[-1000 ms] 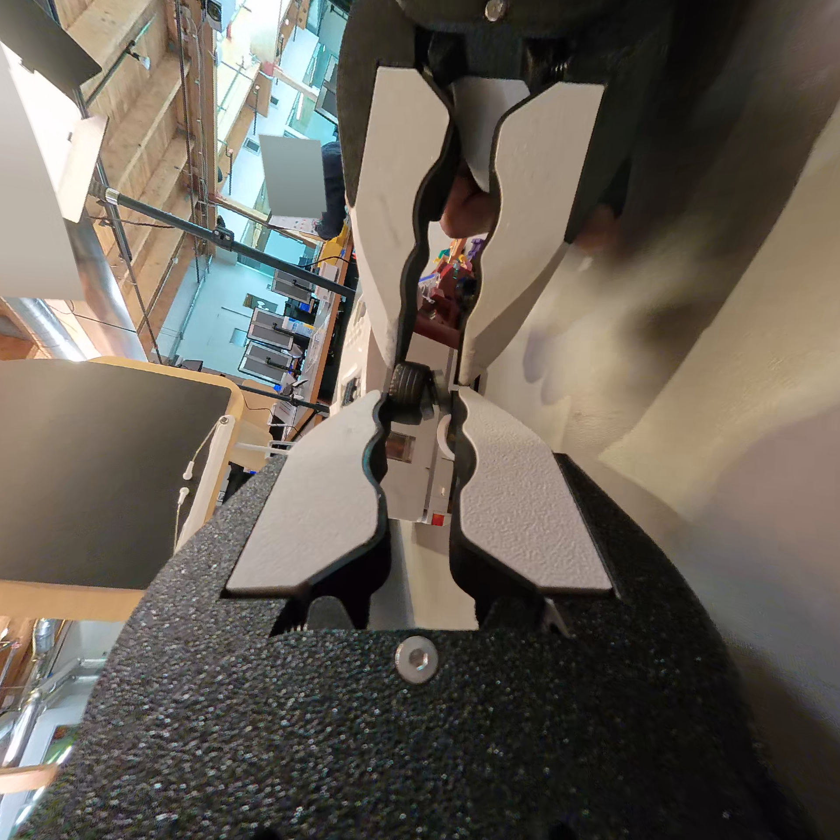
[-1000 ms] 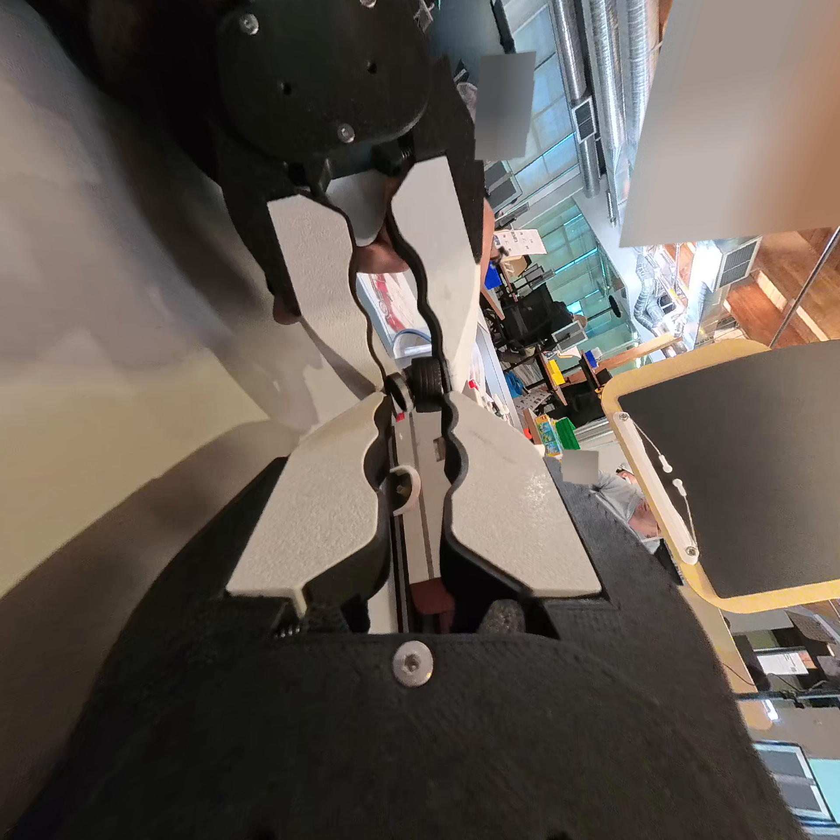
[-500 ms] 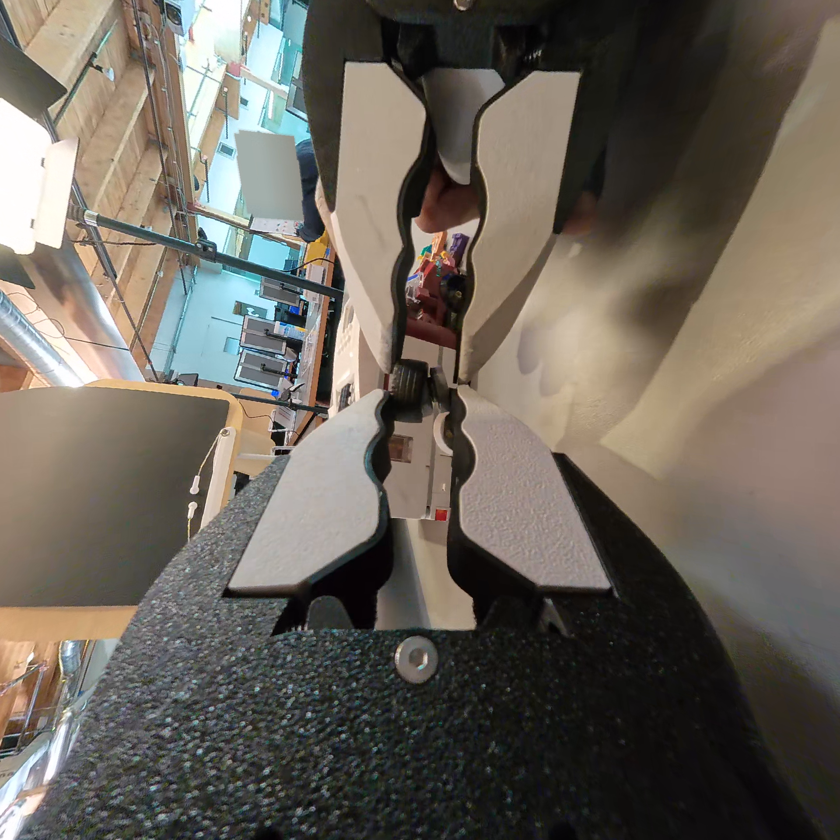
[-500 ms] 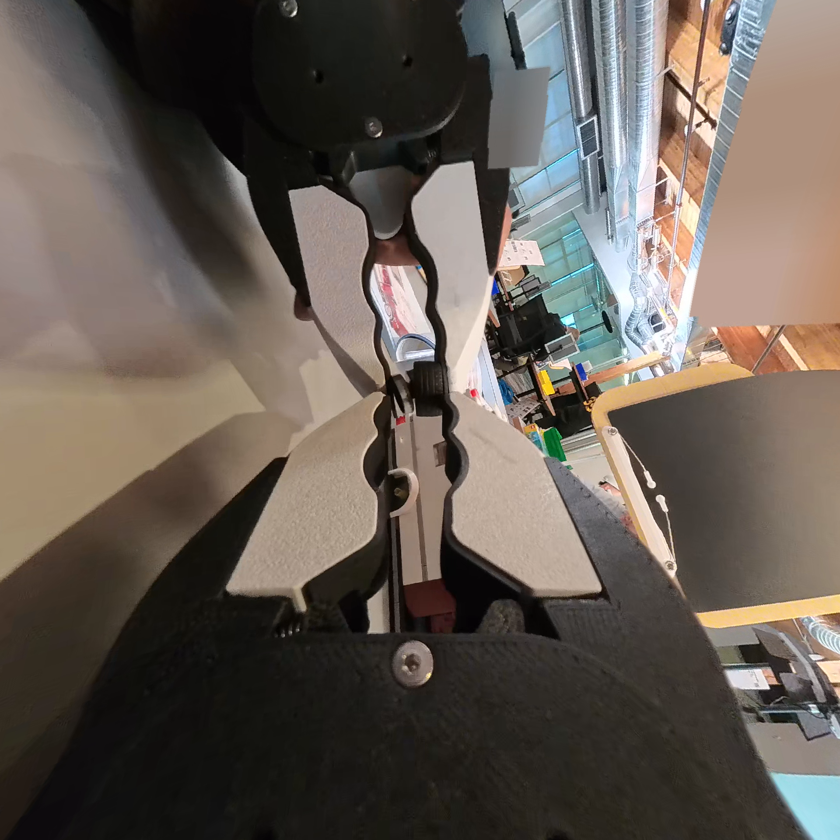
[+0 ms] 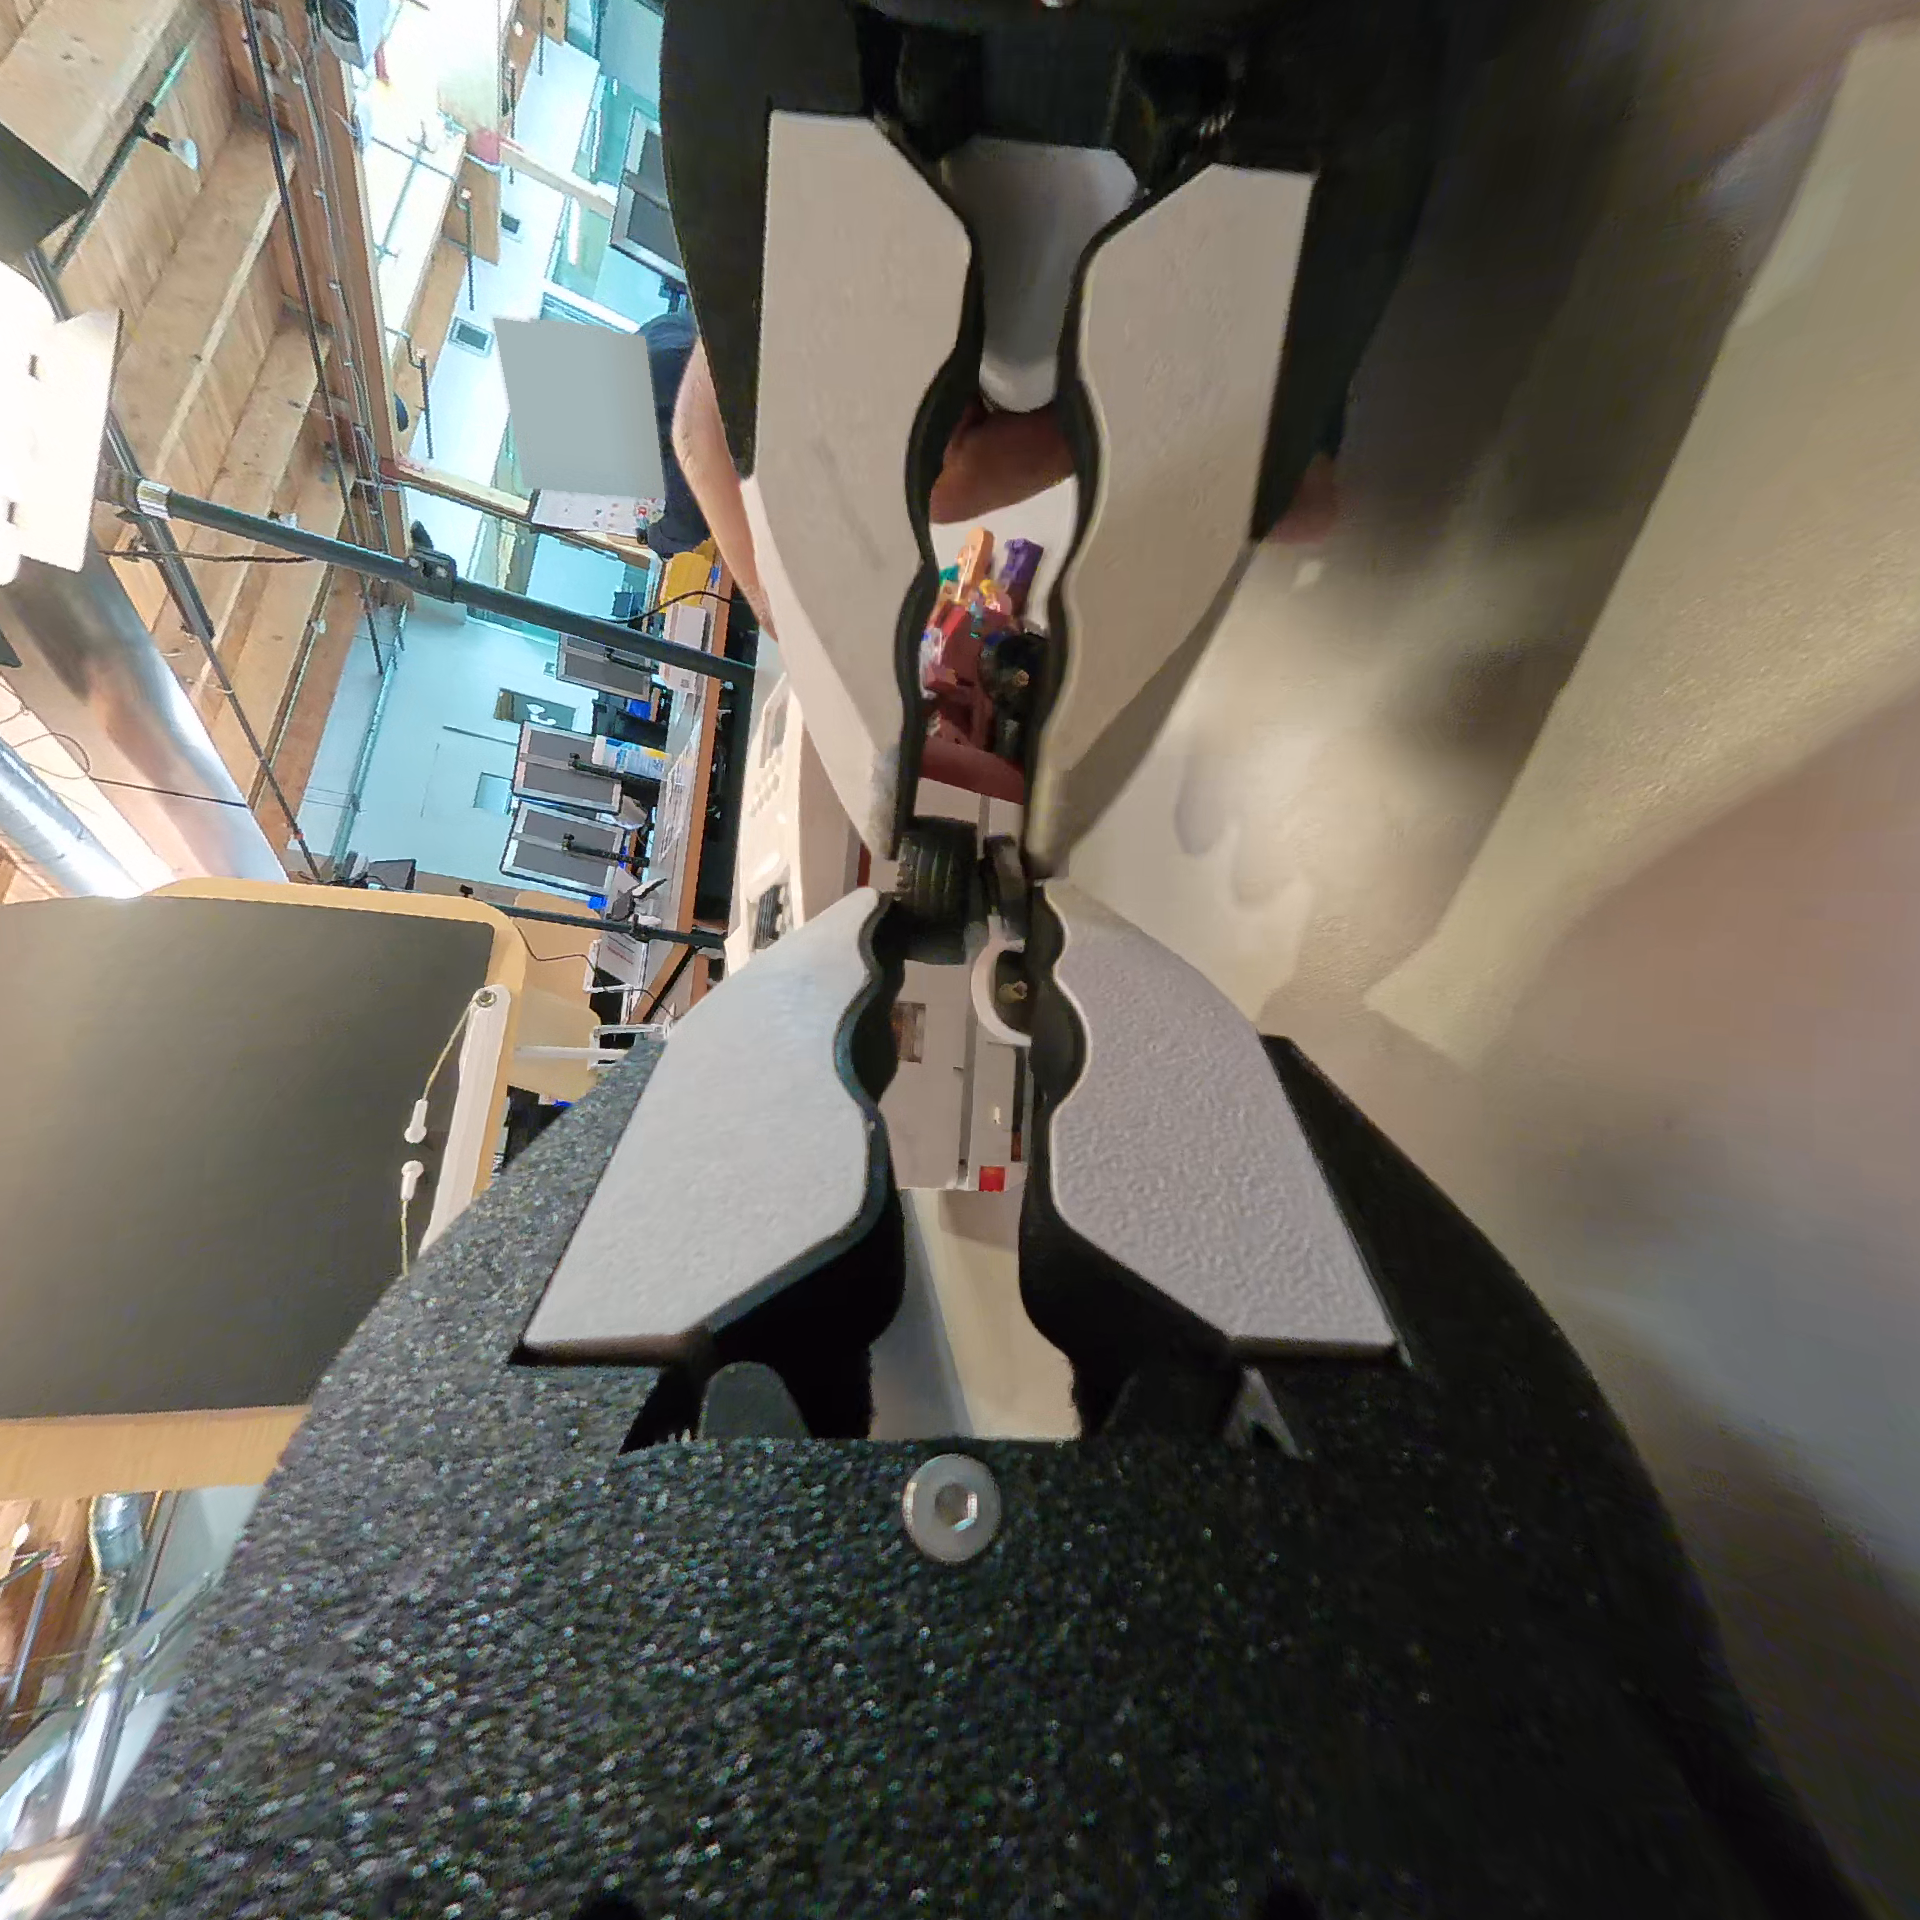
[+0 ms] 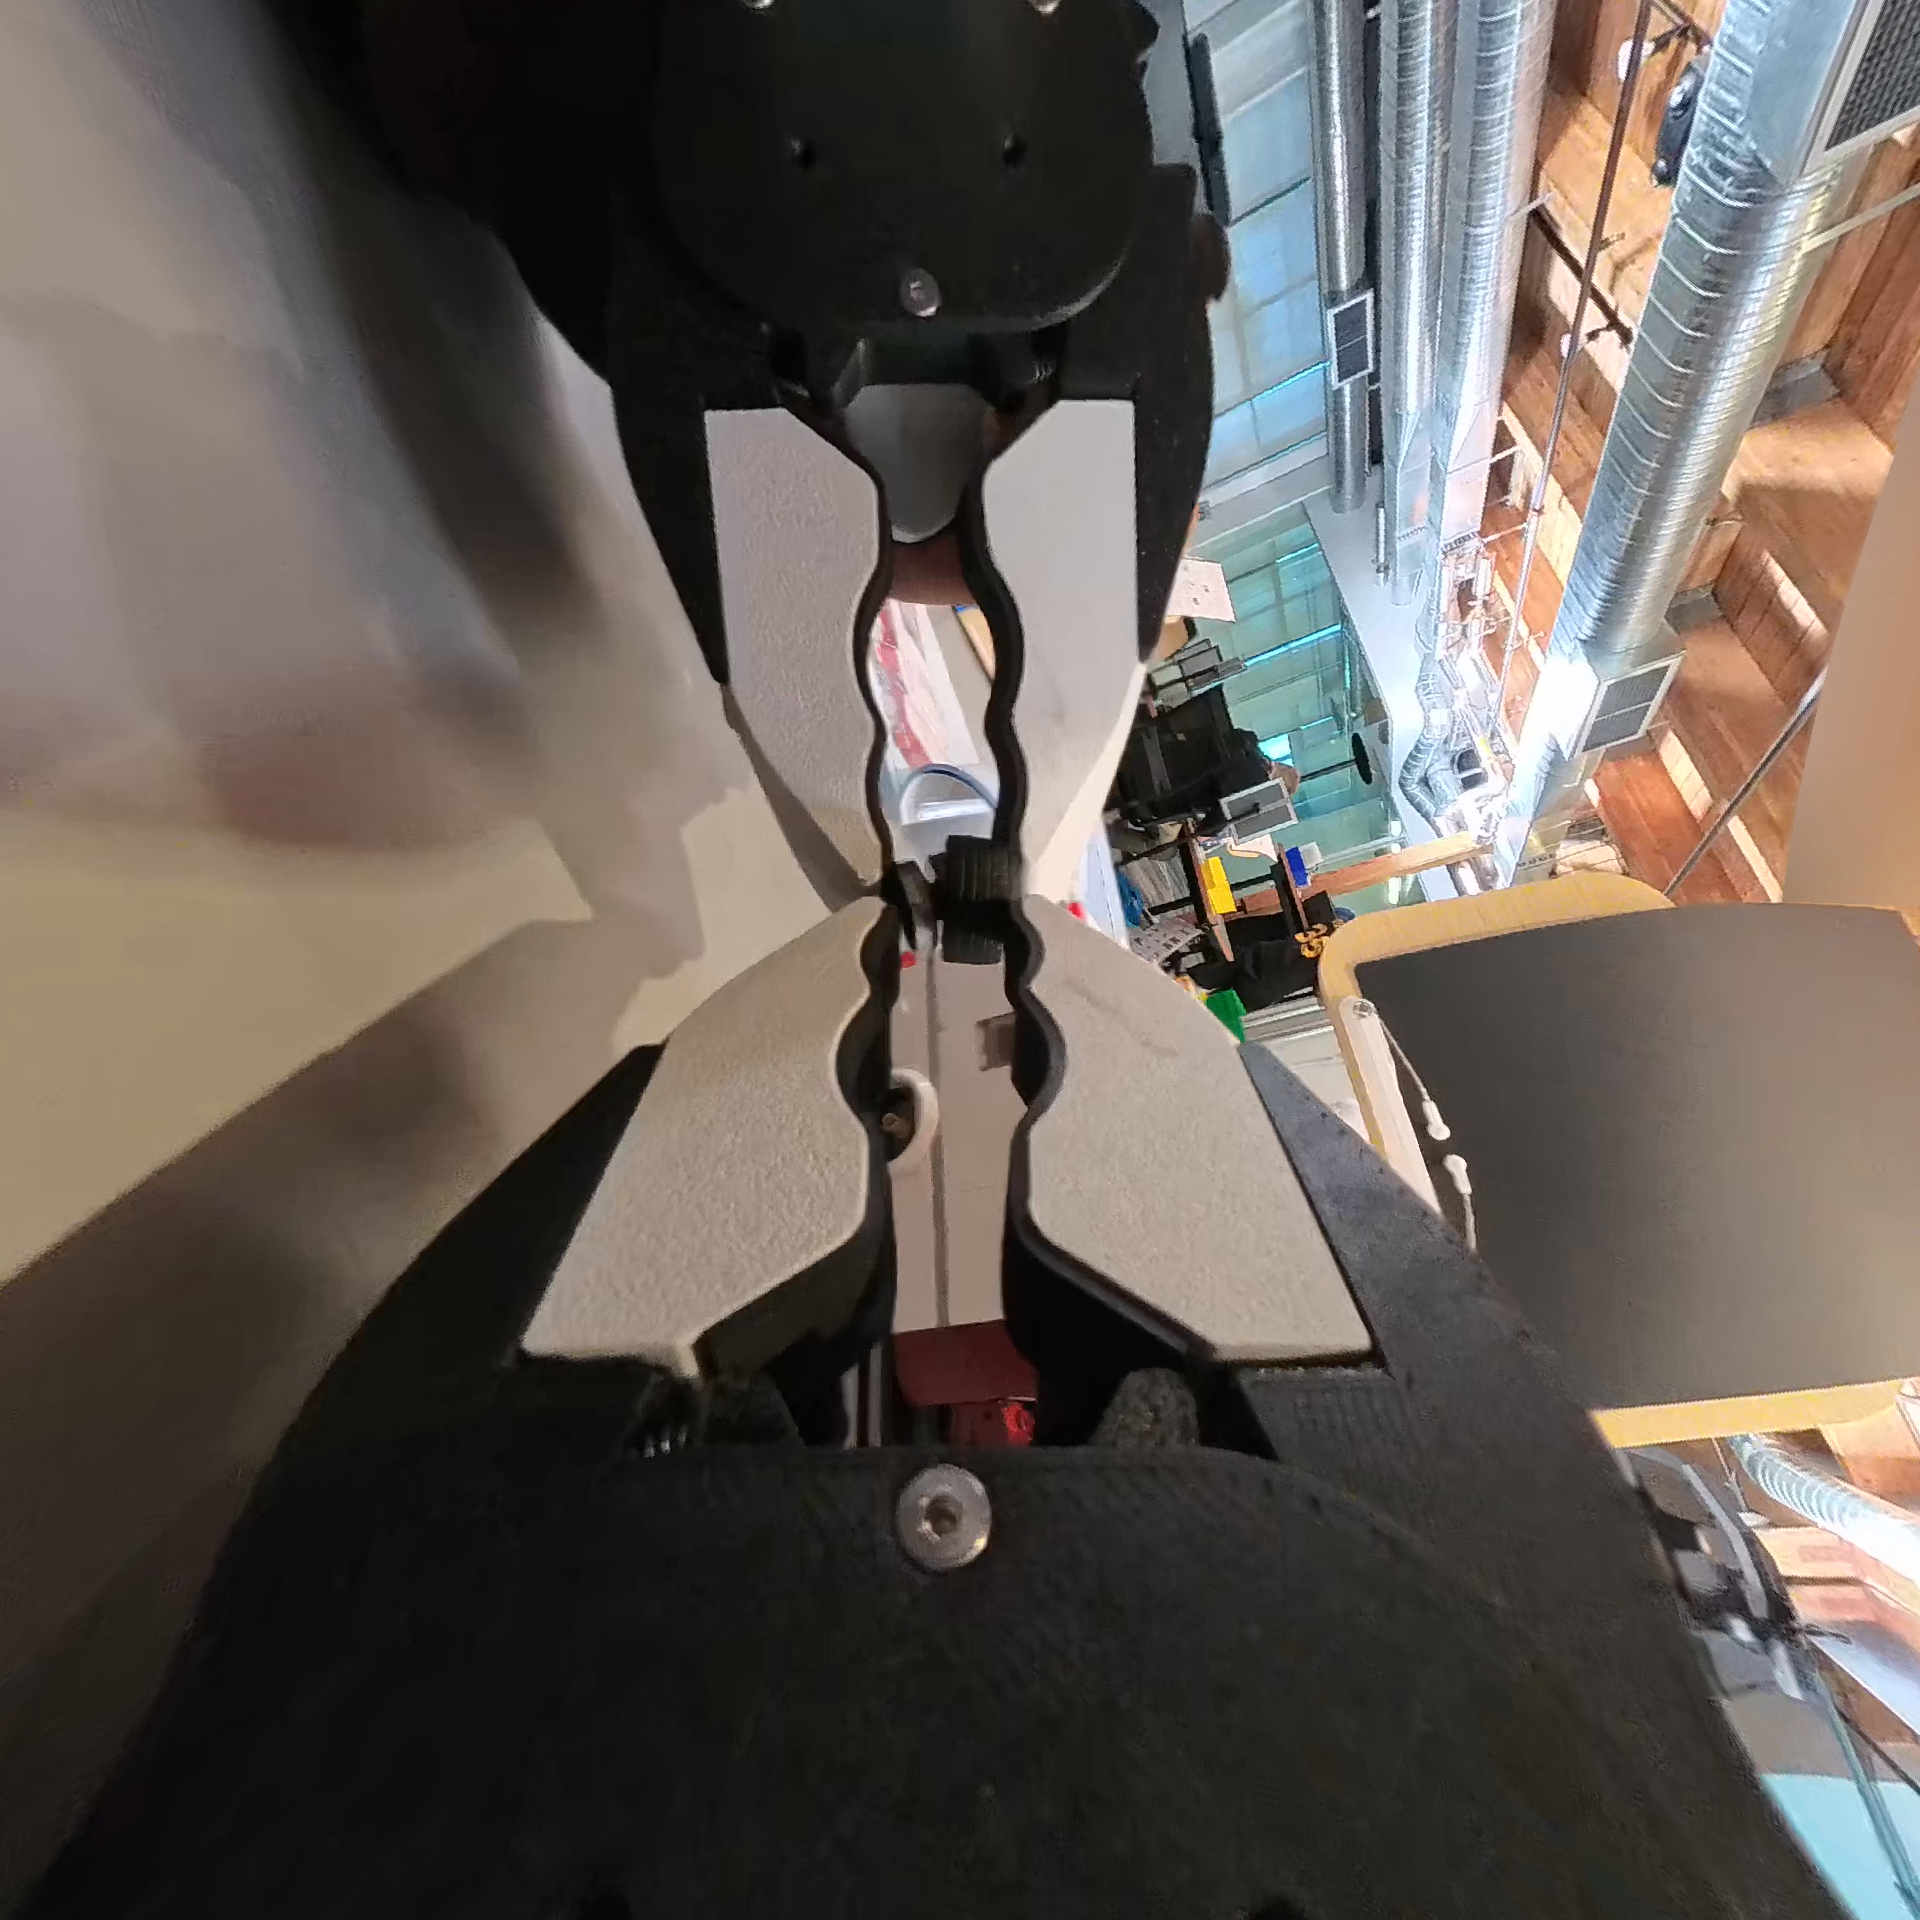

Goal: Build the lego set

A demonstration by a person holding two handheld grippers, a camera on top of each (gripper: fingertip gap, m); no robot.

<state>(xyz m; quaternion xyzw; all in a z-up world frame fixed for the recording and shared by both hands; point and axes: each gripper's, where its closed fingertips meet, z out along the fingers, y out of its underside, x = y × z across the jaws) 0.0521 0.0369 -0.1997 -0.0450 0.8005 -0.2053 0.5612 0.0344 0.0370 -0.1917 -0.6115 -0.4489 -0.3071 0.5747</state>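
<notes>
A small grey brick-built toy vehicle [image 5: 951, 1081] with black ribbed rubber wheels [image 5: 935, 871] is clamped from opposite ends, along its long axis, by the left gripper [image 5: 956, 914] and the right gripper [image 6: 951, 914], tip to tip, beside a cream wall [image 5: 1558, 727].
</notes>
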